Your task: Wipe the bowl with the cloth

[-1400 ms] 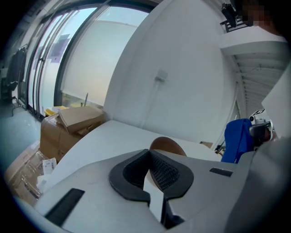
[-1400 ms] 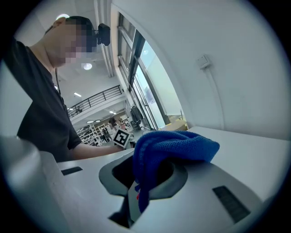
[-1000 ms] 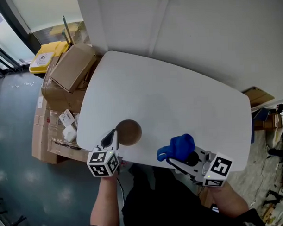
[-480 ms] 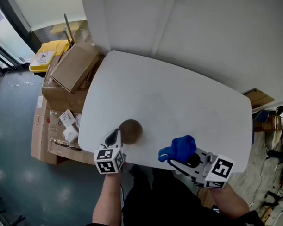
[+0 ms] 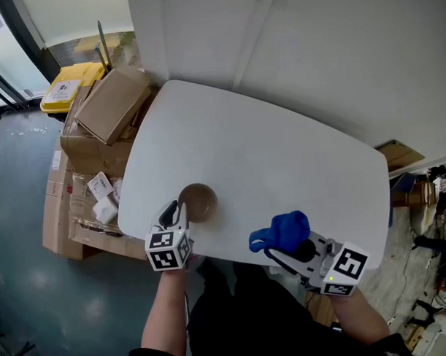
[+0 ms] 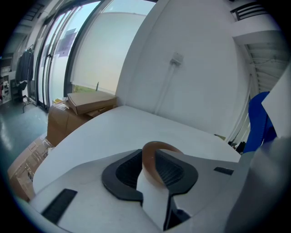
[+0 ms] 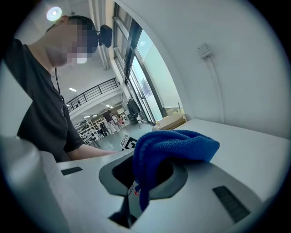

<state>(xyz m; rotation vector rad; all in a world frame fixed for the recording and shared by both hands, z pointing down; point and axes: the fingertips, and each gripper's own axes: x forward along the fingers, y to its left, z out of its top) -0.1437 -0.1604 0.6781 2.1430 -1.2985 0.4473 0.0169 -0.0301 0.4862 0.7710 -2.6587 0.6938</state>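
Left gripper point(image 5: 178, 210), jaws just easing apart, straddles the rim of the bowl point(image 5: 200, 201) on the worktop point(image 5: 266, 150); right gripper point(image 5: 282, 244), at the bowl's 4 o'clock, clenches the cloth point(image 5: 285, 228).

Bright, even daylight from windows point(image 6: 54, 59); soft shadows on white tabletop point(image 5: 281, 157). Both gripper views: heavy fisheye bend w/ dark corners, near parts blurred.

Jaws of the left gripper point(image 5: 179, 207) just opening, bowl point(image 5: 200, 202) rim between them.
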